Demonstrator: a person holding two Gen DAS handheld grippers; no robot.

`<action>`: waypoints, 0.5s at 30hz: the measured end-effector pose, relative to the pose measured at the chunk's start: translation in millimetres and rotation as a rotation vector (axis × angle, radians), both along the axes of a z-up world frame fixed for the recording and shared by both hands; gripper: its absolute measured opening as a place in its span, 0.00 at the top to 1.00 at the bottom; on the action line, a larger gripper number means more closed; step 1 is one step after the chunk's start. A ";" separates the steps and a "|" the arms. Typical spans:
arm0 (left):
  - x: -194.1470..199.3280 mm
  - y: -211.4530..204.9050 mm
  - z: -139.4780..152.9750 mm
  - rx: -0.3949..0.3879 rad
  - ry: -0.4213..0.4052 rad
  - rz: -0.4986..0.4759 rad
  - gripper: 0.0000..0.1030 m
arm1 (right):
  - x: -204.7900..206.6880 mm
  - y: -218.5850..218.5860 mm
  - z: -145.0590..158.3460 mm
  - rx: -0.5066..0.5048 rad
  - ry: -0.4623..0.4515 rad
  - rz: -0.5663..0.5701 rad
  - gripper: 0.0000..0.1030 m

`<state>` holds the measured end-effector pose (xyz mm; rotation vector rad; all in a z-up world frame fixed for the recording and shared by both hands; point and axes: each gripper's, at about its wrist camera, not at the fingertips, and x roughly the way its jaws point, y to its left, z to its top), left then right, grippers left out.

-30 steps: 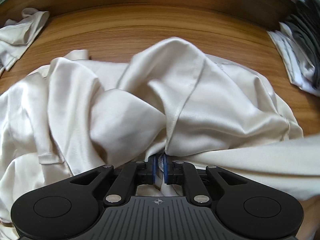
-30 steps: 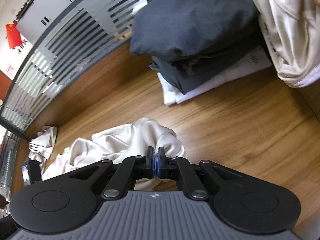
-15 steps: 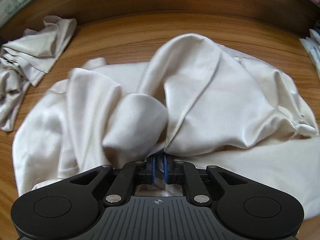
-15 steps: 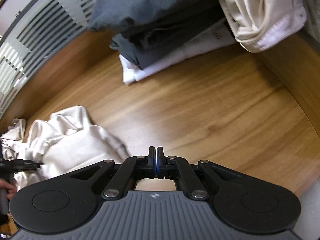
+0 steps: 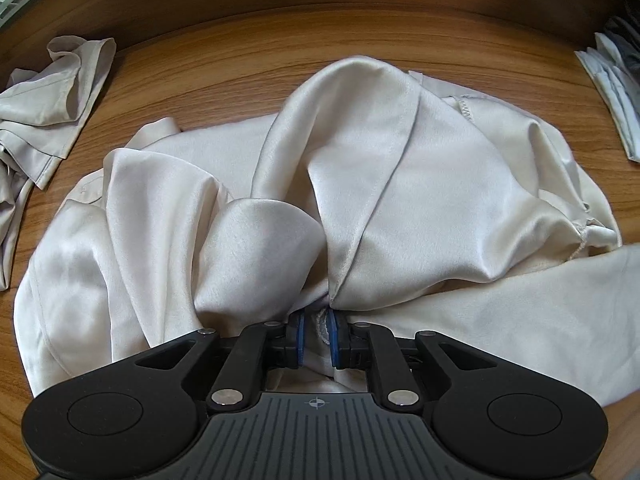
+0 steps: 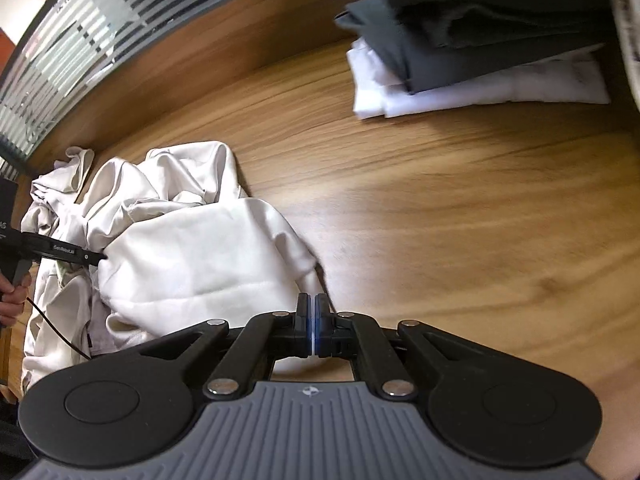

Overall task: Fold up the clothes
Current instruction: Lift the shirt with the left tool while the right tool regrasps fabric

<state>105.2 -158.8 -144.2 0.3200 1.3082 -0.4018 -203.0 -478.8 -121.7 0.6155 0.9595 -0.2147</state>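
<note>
Plainly, the wooden table (image 5: 320, 40) takes up most of both views, and the cream satin garment (image 5: 380, 184) lies crumpled in a heap on it, spread across the middle of the left wrist view and at the lower left of the right wrist view (image 6: 192, 256). A second ago the right wrist camera looked across at the stack from higher up with a fold of cream cloth just ahead of its tips; now it sits lower, with bare wood ahead and the garment's edge just left of its fingers. In the left wrist view the garment has shifted rightward in frame, so more of the second pale garment (image 5: 44, 112) shows at the left edge.

Only the right wrist view shows the stack of folded clothes (image 6: 480, 52), dark grey pieces lying on white ones, well apart from the cream heap, and a person's hand (image 6: 12, 300) on the handle of the left tool. Only the left wrist view shows the grip itself: the left gripper (image 5: 316, 336) stands narrow, its blue pads pinching a bunched seam of the garment. The right gripper (image 6: 312, 328) is nearly closed with a bare slit and nothing between its pads, its jaws opening slightly.
</note>
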 end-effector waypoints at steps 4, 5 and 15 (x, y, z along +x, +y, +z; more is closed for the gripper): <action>-10.0 1.8 25.5 -0.068 0.005 0.017 0.83 | 20.1 -3.1 -9.8 -0.009 0.015 0.039 0.95; -13.8 1.3 33.2 -0.089 0.006 0.021 0.81 | 22.8 -4.1 -11.9 -0.029 0.024 0.038 0.95; -69.0 -46.4 69.8 -0.273 0.097 -0.030 0.69 | 35.9 0.8 -23.6 -0.034 0.067 0.233 0.95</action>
